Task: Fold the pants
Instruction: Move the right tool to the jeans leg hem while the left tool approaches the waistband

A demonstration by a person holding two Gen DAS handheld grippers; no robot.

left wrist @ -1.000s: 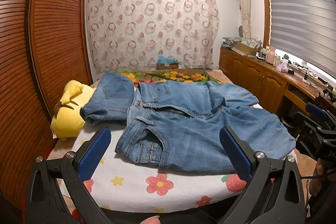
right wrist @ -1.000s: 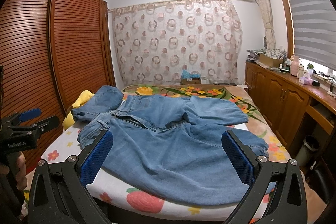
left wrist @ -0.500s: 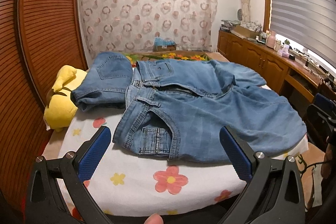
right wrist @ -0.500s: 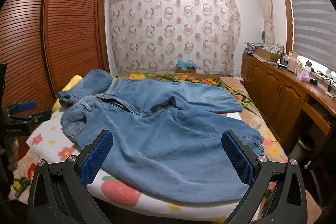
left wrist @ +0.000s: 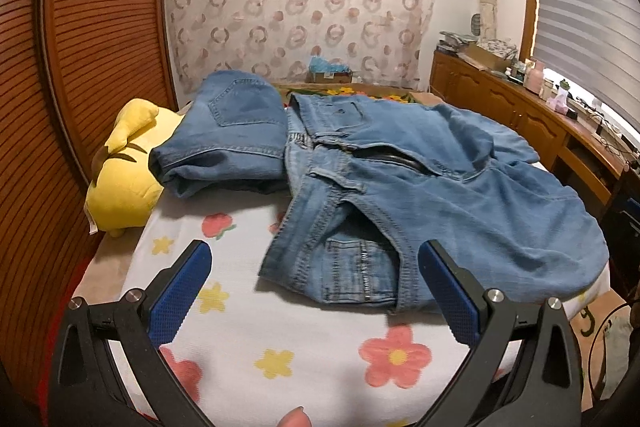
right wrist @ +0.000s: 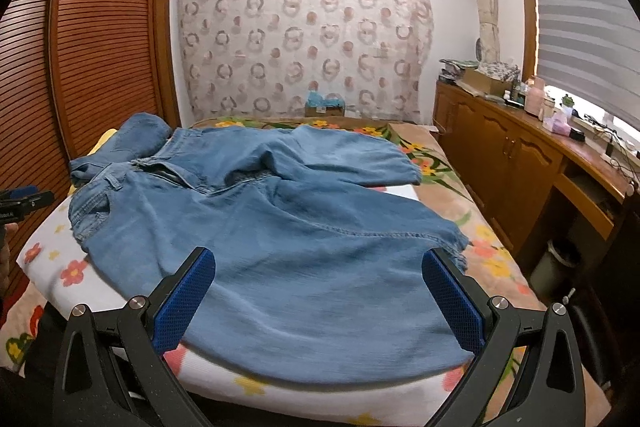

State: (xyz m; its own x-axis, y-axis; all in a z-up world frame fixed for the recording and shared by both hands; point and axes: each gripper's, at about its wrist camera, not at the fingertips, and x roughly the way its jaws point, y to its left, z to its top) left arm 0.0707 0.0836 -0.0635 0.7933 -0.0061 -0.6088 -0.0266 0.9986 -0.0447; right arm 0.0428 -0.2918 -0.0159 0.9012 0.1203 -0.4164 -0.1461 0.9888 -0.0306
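At nine o'clock a yellow plush toy [left wrist: 124,183] leaned beside an already folded pair of jeans [left wrist: 232,139]; the unfolded jeans [left wrist: 440,195] sprawled over the bed [left wrist: 248,327] from centre to three o'clock; the left gripper [left wrist: 314,291] hovered just short of the waistband corner, jaws wide apart and empty; the right gripper [right wrist: 320,291] hung over the near leg, likewise agape; best, I judged, to pinch waistband and hem together, keeping the cloth taut.

plush toy [left wrist: 120,183]: part-hidden by folded jeans [left wrist: 232,131] | sill items: tiny
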